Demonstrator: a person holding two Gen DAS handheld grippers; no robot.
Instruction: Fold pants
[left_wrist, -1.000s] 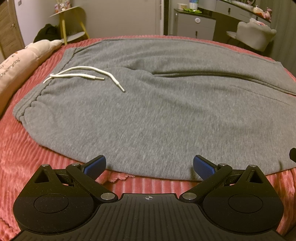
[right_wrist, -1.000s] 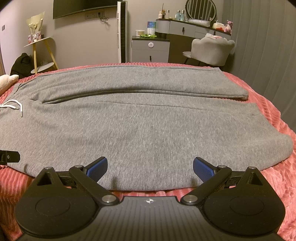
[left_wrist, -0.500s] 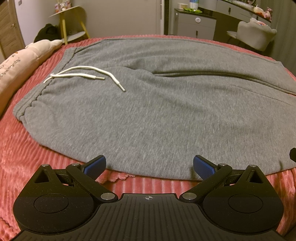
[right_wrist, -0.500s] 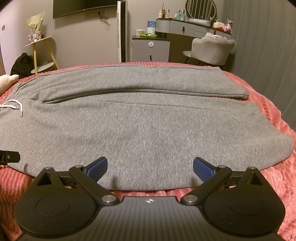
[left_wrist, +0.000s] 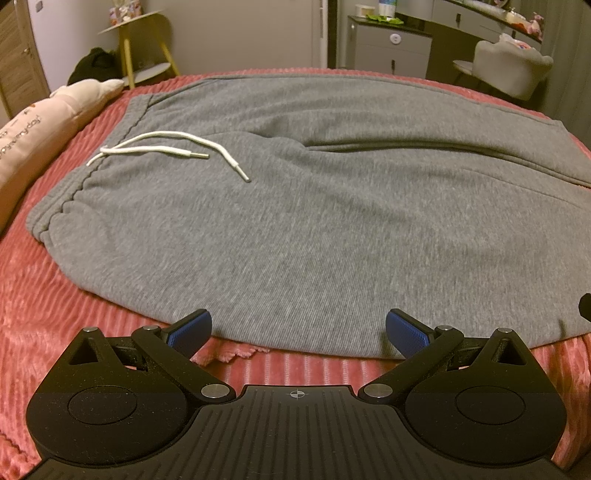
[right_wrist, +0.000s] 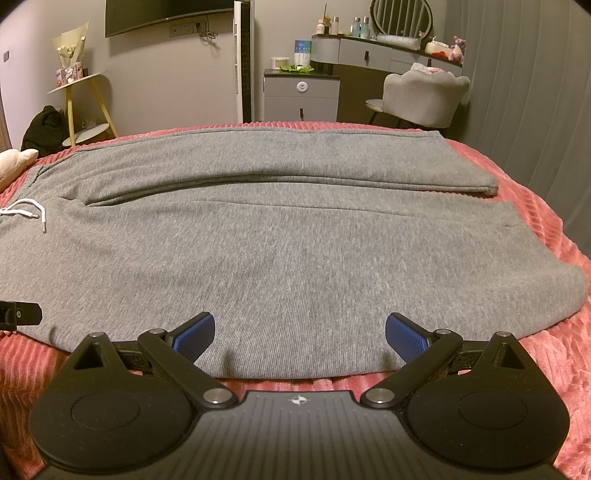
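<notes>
Pants (left_wrist: 314, 221) lie flat across the red bed cover (left_wrist: 44, 306), waistband to the left, legs running right, far leg beside the near one with a dark crease between. Your left gripper (left_wrist: 298, 328) and right gripper (right_wrist: 300, 330) both hover at the near edge of the cloth, blue pads spread wide, holding nothing. Risk, as judged from here: the gray knit is thick, soft and two-layered, so a shallow bite at the near edge may catch only the top layer and the fold would drag crooked. The bed cover is plush and ribbed; pads dipping too low could pinch it along with the hem. The white drawstring (left_wrist: 173, 147) lies loose on the front and may get folded inside. A pink pillow (left_wrist: 40, 125) sits far left, apart from the waistband.
</notes>
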